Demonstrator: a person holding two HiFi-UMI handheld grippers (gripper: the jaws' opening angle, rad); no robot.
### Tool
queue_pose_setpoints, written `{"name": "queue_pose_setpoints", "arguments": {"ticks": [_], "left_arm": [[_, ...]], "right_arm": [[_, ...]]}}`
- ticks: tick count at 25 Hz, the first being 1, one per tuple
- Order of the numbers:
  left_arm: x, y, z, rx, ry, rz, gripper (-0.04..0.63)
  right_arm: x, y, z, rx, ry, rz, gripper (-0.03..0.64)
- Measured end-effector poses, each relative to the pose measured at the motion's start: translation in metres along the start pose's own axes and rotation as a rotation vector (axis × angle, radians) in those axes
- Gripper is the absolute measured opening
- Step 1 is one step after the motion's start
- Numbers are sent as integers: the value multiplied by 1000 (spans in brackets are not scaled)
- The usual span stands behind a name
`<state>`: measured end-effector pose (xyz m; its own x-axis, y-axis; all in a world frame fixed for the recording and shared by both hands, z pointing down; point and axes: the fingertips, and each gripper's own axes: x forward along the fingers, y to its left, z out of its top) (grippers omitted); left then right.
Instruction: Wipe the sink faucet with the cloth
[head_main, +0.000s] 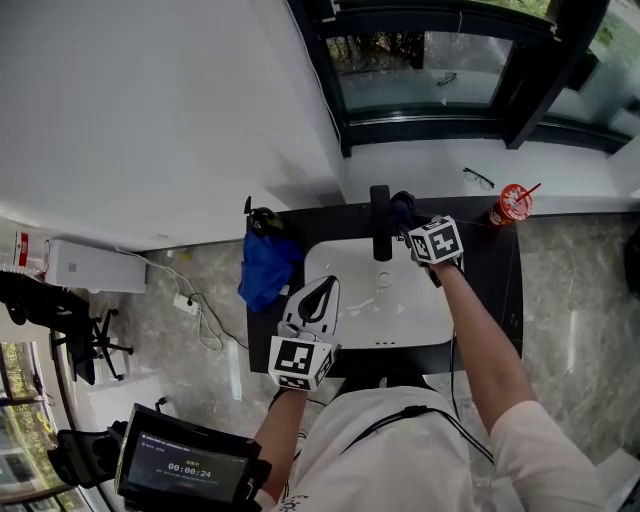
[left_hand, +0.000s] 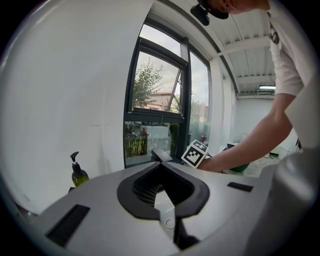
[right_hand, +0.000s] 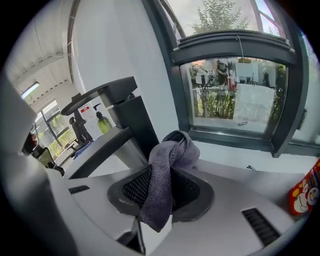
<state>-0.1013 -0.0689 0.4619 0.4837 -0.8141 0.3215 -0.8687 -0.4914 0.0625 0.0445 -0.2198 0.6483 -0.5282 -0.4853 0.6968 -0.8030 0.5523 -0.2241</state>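
Note:
A black faucet (head_main: 380, 225) stands at the back of the white sink (head_main: 400, 320). My right gripper (head_main: 405, 222) is just right of the faucet's top, shut on a grey-purple cloth (head_main: 402, 207). In the right gripper view the cloth (right_hand: 162, 185) bunches out of the jaws of that gripper (right_hand: 172, 150), close beside the faucet's column (right_hand: 135, 120). My left gripper (head_main: 332, 282) hovers over the basin's left side, shut, with nothing in it. In the left gripper view the faucet's top (left_hand: 161, 154) shows past the left gripper (left_hand: 160, 162).
A black counter (head_main: 495, 290) surrounds the sink. A soap bottle (head_main: 262, 218) and a blue bundle (head_main: 265, 265) sit at its left end. At the right stand a red cup (head_main: 510, 203) and glasses (head_main: 478, 178) on the sill. A window lies behind.

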Motion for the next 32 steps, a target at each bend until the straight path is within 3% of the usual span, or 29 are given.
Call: {"name": "queue_pose_setpoints", "arguments": {"ticks": [5,11,20,24,28,32], "left_arm": [[1,1,3,1,-4,2,-6],[5,-2,9,5,-10,-11,-6],[8,-9,13,24,-16,-37,-6],[11,-11,16,21,-25,-44,-6],[10,-12,16,22,-24,-46,-6],[6,-8,11,26,-14,-34,-6]], "right_arm": [[-5,12,9,-8,-50,84,110],[-33,21,45,9,-213,193,110],[-68,33,88,-15,-331,282,110],[-85,33,103,32,-406,316,110],[-97,16,115,94,-476,276,110],[-77,-13,90,118,-396,153,110]]}}
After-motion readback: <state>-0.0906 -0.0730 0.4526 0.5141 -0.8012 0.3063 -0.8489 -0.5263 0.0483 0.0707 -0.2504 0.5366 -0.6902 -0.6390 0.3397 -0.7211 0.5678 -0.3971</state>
